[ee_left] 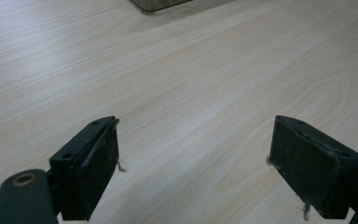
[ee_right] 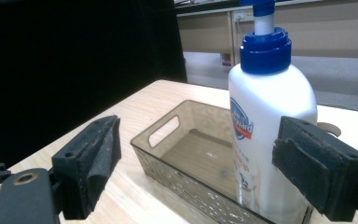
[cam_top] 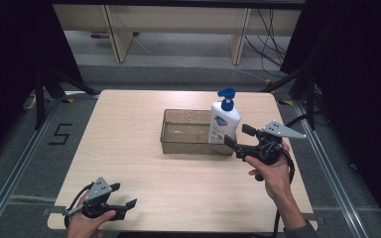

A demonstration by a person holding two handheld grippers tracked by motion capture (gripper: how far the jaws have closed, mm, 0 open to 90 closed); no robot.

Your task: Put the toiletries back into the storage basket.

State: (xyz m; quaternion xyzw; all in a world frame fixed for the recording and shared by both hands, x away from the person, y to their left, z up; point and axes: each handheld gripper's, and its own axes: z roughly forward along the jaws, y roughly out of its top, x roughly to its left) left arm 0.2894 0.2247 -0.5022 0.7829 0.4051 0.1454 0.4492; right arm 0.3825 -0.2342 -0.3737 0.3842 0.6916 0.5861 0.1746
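Observation:
A white pump bottle (cam_top: 224, 124) with a blue pump head stands upright inside the right end of a smoky clear plastic bin (cam_top: 188, 147) at the table's middle. My right gripper (cam_top: 235, 135) is open just to the right of the bin, its jaws pointing at the bottle without touching it. In the right gripper view the bottle (ee_right: 265, 107) rises just ahead of the wide-apart jaws of the right gripper (ee_right: 196, 158), and the rest of the bin (ee_right: 168, 135) holds nothing. My left gripper (cam_top: 125, 194) lies open at the table's near left edge, over bare wood (ee_left: 193, 149).
The light wooden table (cam_top: 129, 148) stands on a grey floor marked with a taped "5" (cam_top: 59, 134). Black stand legs (cam_top: 44, 89) flank the table on both sides. Wooden furniture legs and cables (cam_top: 263, 39) lie beyond the far edge. A corner of the bin (ee_left: 158, 4) shows in the left gripper view.

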